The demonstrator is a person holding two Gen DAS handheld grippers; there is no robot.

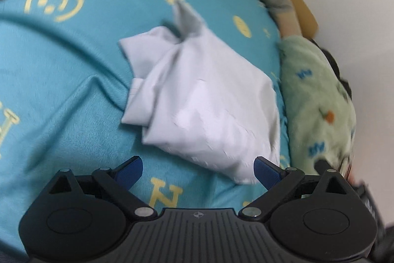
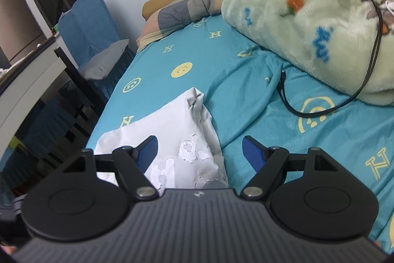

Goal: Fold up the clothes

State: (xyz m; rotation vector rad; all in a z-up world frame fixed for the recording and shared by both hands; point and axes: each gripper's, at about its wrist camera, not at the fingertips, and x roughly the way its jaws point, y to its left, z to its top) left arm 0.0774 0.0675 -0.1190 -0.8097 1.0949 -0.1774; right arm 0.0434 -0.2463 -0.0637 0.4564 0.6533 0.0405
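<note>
We find the white garment (image 1: 197, 100) lying in a loose, partly bundled heap on the bed, over the turquoise sheet (image 1: 61, 80) with its yellow letters and smiley faces. In the left wrist view it fills the middle of the frame, with a twisted tail (image 1: 187, 19) rising toward 12 o'clock and a folded band or hem (image 1: 138, 100) at 9 o'clock. We judge it thin, light and limp: it should bunch and drape rather than hold a line, and a pinch may gather more than one layer. The band at 9 o'clock and the near corner at 5 o'clock (image 1: 243, 176) look the firmest places to take hold, since doubled cloth gives the fingers more to bite. The left gripper (image 1: 198, 168) is spread wide and holds nothing; its right finger (image 1: 264, 169) sits at the garment's near corner, though we cannot tell whether it touches. The right gripper (image 2: 199, 150) is likewise spread wide and empty, poised above the garment's near part (image 2: 187, 159). Outward, a green fleece blanket (image 2: 307, 16) lies at 2 o'clock in the right wrist view, with a black cable (image 2: 290, 105) trailing from it across the sheet, well apart from the garment. A possible snag hazard, in our judgement.
</note>
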